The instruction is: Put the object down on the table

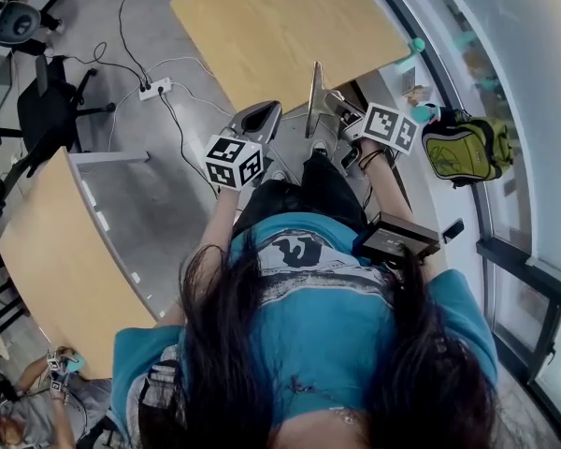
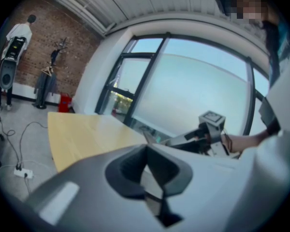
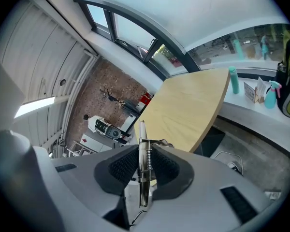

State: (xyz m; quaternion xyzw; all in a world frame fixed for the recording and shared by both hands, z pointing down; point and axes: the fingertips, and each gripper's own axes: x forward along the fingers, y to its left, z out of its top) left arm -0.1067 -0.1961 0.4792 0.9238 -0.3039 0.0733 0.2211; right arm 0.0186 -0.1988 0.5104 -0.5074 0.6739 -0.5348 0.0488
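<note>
The right gripper's [image 3: 145, 149] jaws are pinching a flat board [image 3: 142, 129] that stands on edge between the ribbed pads, with its spring clip [image 3: 146, 161] right in the gap. The board runs out past the jaw tips, thin as a line from this side. From the head view the right gripper [image 1: 325, 101] carries the board [image 1: 314, 87] upright in front of the person's knees, its far end reaching to the near edge of the light wooden worktop [image 1: 280, 26] – lifted in the air, not laid down on it. In the right gripper view the worktop [image 3: 188, 105] stretches away beyond the board, bare wood.

The left gripper's [image 2: 147, 149] jaws are pressed together at their tips, and nothing sits between them. In the head view the left gripper [image 1: 260, 118] hangs just beside the right one, over the grey floor, short of the worktop's edge. Its own view looks across the worktop [image 2: 82, 134] to the other gripper and the hand that holds it.

Further out, a second wooden worktop [image 1: 47, 251] lies at the person's left, and a white power strip [image 1: 155, 88] with trailing cables rests on the floor near a black office chair [image 1: 51, 110]. On the window ledge to the right sits a yellow-green backpack [image 1: 463, 148] – with a teal bottle [image 3: 233, 79] and a spray bottle [image 3: 270, 93] along the same ledge.
</note>
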